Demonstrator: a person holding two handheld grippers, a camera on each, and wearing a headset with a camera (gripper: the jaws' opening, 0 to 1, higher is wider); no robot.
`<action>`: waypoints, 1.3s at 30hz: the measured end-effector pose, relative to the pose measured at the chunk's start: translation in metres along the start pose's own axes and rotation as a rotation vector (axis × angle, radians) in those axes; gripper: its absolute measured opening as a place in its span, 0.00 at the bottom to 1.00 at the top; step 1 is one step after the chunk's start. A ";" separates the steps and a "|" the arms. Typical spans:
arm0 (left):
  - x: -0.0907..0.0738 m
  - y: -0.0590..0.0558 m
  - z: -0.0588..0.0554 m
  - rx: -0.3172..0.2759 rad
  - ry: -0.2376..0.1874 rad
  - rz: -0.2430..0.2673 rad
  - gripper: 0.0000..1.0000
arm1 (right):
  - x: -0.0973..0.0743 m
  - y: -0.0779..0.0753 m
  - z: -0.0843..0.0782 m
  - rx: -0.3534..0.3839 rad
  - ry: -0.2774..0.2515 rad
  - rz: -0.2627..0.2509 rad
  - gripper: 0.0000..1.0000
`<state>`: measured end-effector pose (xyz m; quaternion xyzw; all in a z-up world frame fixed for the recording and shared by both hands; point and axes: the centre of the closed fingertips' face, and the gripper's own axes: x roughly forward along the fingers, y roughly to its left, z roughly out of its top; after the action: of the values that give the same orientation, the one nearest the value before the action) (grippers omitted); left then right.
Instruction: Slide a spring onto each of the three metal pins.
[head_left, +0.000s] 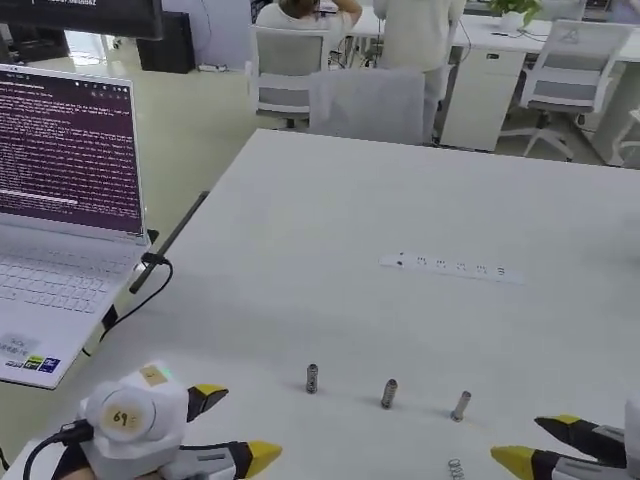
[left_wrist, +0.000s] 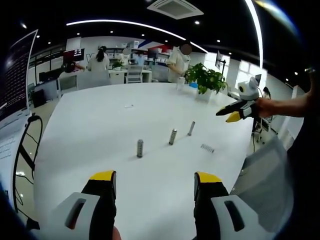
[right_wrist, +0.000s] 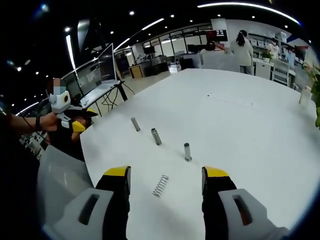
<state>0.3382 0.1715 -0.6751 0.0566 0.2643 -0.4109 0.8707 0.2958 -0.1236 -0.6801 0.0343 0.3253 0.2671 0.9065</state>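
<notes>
Three short metal pins stand in a row on the white table (head_left: 400, 200). The left pin (head_left: 312, 378) and the middle pin (head_left: 389, 393) look ribbed, each with a spring around it. The right pin (head_left: 461, 405) (right_wrist: 187, 151) looks smooth and bare. A loose spring (head_left: 456, 467) (right_wrist: 160, 185) lies flat near the table's front edge, just ahead of my right gripper (right_wrist: 166, 175) (head_left: 533, 442), which is open and holds nothing. My left gripper (left_wrist: 155, 182) (head_left: 237, 425) is open too, short of the left pin (left_wrist: 140, 148).
An open laptop (head_left: 60, 200) sits at the left edge, with a black cable (head_left: 150, 270) running beside it. A thin white strip (head_left: 450, 267) lies mid-table beyond the pins. Office chairs (head_left: 370, 100) and people stand behind the far edge.
</notes>
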 end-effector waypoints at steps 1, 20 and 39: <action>0.000 0.000 0.000 0.000 0.000 -0.001 0.59 | -0.001 0.000 -0.001 0.001 0.000 -0.003 0.56; 0.012 -0.014 0.005 0.009 0.007 -0.036 0.58 | -0.022 0.007 -0.021 0.047 -0.022 -0.021 0.65; 0.038 -0.046 0.011 0.052 0.021 -0.123 0.58 | -0.034 0.012 -0.032 0.070 -0.017 -0.036 0.68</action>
<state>0.3285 0.1121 -0.6792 0.0670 0.2658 -0.4697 0.8392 0.2485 -0.1340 -0.6833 0.0622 0.3272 0.2390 0.9121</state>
